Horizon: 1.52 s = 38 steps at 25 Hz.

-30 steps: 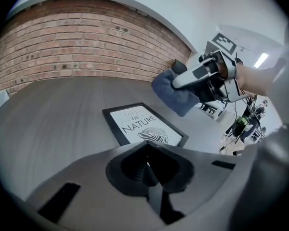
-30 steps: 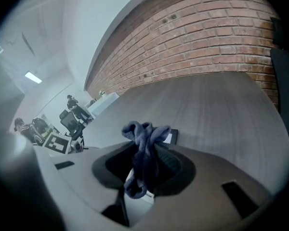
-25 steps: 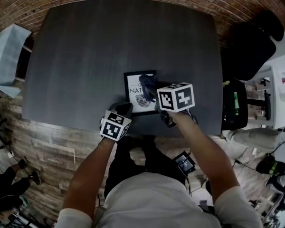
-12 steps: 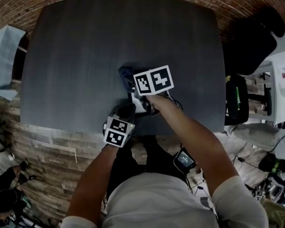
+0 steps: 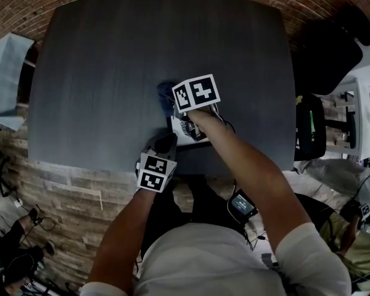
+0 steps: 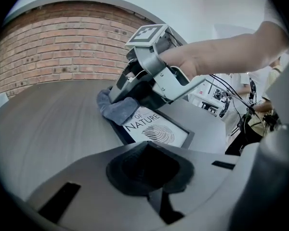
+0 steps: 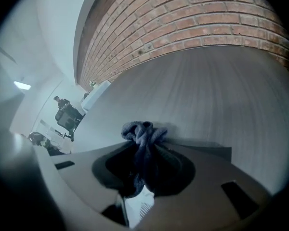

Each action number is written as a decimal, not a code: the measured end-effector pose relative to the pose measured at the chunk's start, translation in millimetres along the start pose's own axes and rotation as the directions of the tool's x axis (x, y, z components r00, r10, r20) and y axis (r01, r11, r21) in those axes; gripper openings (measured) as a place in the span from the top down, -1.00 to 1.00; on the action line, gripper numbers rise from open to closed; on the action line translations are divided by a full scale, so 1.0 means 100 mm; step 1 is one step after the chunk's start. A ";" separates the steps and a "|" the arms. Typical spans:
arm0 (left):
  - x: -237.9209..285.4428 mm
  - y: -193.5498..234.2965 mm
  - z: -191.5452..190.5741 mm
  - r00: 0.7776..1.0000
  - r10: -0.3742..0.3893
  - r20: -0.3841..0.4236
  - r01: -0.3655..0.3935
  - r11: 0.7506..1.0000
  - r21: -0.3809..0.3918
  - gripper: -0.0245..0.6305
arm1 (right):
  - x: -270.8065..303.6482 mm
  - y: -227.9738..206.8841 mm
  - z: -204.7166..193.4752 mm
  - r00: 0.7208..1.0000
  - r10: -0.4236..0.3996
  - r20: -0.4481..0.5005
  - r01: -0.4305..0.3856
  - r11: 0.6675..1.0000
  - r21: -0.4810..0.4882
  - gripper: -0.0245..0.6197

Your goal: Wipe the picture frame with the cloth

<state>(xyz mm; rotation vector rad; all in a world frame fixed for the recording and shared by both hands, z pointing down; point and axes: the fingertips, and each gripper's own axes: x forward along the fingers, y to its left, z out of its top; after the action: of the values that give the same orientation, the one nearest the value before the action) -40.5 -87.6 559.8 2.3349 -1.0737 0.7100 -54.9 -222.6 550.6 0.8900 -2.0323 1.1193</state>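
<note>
A black picture frame [image 5: 191, 132] with a white leaf print lies flat near the front edge of the dark grey table [image 5: 111, 73]. My right gripper [image 5: 176, 106] is shut on a bunched blue-grey cloth [image 5: 166, 94], which rests at the frame's far left corner. The left gripper view shows the cloth [image 6: 116, 110] on the frame [image 6: 156, 131]. In the right gripper view the cloth [image 7: 143, 138] fills the jaws of the right gripper [image 7: 143, 170]. My left gripper [image 5: 165, 143] is shut and empty by the frame's near left corner; in its own view the left gripper [image 6: 145, 165] hides that corner.
A black office chair [image 5: 324, 48] stands past the table's right side. A pale blue object [image 5: 6, 73] sits off the left edge. A small screen device [image 5: 240, 206] hangs near my lap. The table's front edge [image 5: 98, 163] runs just behind my left gripper.
My right gripper has carried the cloth leftward and away across the frame, from its middle to its far left corner. The left gripper has kept its place.
</note>
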 end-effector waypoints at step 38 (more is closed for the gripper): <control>0.01 0.00 0.03 0.999 0.035 0.008 -0.035 0.999 -0.023 0.91 | -0.71 -1.06 -0.22 0.984 -0.176 -0.007 0.176 0.978 0.113 0.58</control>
<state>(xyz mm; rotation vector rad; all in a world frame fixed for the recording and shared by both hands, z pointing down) -39.1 -89.8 557.6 2.3068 -1.1230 0.6976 74.1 -228.8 550.7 1.1067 -1.8659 1.1432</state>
